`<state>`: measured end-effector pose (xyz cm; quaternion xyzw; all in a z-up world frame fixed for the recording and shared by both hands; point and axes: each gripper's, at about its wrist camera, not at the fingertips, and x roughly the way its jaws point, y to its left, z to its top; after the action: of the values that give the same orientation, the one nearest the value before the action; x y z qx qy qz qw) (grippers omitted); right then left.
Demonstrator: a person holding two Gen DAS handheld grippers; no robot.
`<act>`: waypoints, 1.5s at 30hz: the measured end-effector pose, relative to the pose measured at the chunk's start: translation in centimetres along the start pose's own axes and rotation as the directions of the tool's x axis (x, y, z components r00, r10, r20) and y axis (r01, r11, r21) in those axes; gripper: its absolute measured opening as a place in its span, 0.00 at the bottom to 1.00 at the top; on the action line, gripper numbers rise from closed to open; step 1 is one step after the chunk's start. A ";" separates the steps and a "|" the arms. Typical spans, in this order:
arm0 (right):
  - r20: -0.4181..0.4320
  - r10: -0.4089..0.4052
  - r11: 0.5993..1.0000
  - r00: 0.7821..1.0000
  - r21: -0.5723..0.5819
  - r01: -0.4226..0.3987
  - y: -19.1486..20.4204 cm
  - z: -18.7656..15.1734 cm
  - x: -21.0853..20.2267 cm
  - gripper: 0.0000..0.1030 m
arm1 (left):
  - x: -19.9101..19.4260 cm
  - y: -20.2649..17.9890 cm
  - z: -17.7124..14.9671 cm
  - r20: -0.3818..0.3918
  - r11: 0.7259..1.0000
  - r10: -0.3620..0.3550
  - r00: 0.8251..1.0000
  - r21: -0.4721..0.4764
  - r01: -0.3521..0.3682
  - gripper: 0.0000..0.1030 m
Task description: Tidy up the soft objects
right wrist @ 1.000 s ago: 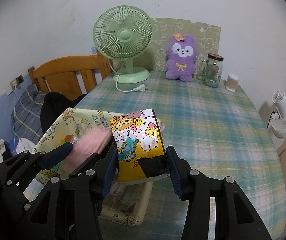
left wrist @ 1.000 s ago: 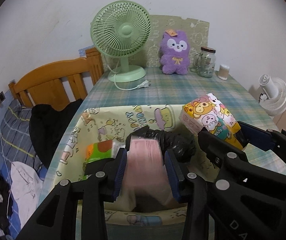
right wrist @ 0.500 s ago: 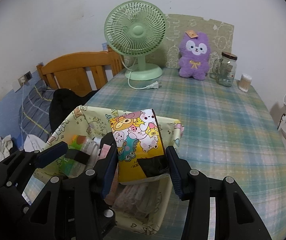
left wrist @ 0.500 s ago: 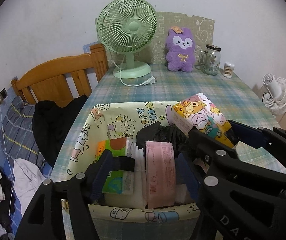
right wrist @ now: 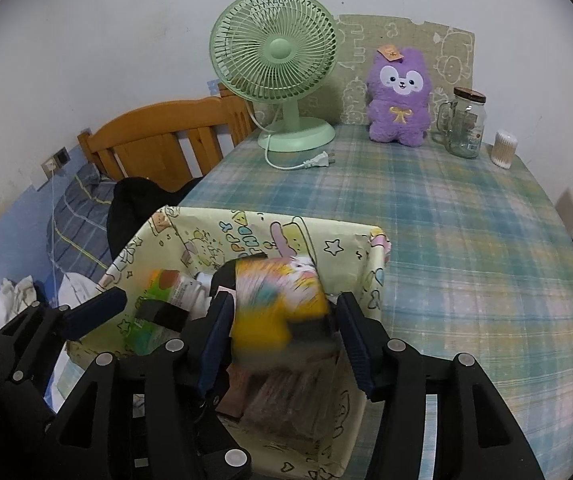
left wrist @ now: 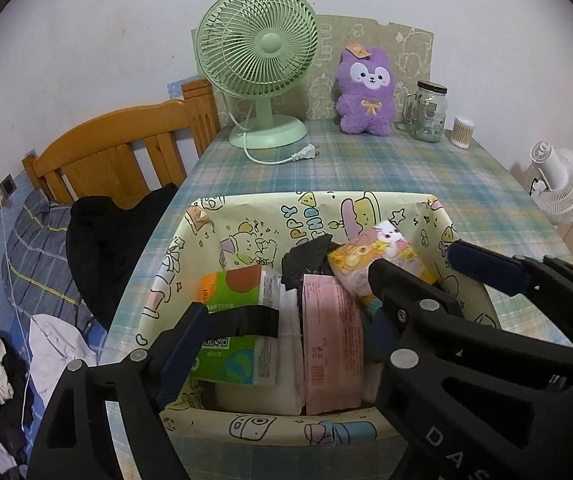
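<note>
Both packs are being let go into the fabric bin [left wrist: 318, 216]: the left gripper [left wrist: 286, 320] has just opened wide off the pink pack [left wrist: 332, 340], now standing inside. The right gripper [right wrist: 282, 328] has just loosened around the cartoon-printed pack [right wrist: 278, 304], dropping in beside it. Next, both lift clear.

This is a bedroom in a home. To the left of the worktop [left wrist: 426, 172], with its plaid cloth, stands a wooden bed [left wrist: 118, 148] with a striped pillow [left wrist: 38, 252], and loose clothes [left wrist: 26, 360] lie heaped on it. At the far end, against a plain white wall, sit a green fan [left wrist: 258, 60], a purple plush toy [left wrist: 366, 92], a glass jar [left wrist: 426, 112] and a tub of cotton swabs [left wrist: 462, 132], and a white fan [left wrist: 562, 188] stands to the right.
</note>
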<state>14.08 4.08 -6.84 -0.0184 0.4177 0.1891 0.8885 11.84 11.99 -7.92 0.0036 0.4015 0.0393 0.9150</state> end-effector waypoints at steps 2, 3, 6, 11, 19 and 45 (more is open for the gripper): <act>0.004 0.010 1.000 1.000 0.002 -0.010 -0.1 -0.1 -0.2 0.62 | -0.2 0.0 0.0 0.003 1.000 -0.007 1.000 -0.004 0.007 0.84; 0.005 0.010 1.000 1.000 0.003 -0.010 -0.1 -0.1 -0.3 0.62 | -0.2 -0.1 0.0 0.005 1.000 -0.008 1.000 -0.005 0.008 0.85; 0.008 0.006 1.000 1.000 0.000 -0.006 -0.2 -0.1 -0.7 0.63 | -0.5 -0.2 -0.1 0.011 1.000 -0.013 1.000 -0.006 0.013 0.86; 0.031 -0.041 0.999 0.999 -0.001 0.041 -0.6 -0.2 -1.8 0.71 | -0.9 -0.7 0.0 0.027 1.000 -0.019 0.999 -0.002 0.019 0.88; 0.043 -0.080 0.997 0.996 0.019 0.080 -1.8 -0.6 -3.3 0.72 | -1.9 -2.3 -0.1 0.062 0.999 -0.042 0.997 0.025 0.041 0.93; 0.103 -0.227 0.963 0.968 0.174 0.207 -10.1 -2.9 -11.1 0.83 | -6.4 -9.6 0.6 0.145 0.990 -0.103 0.984 0.116 0.087 0.98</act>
<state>9.11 -9.37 -1.67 0.0197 0.3719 0.0568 0.9263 8.61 1.99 -3.16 0.0372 0.3325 -0.0267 0.9420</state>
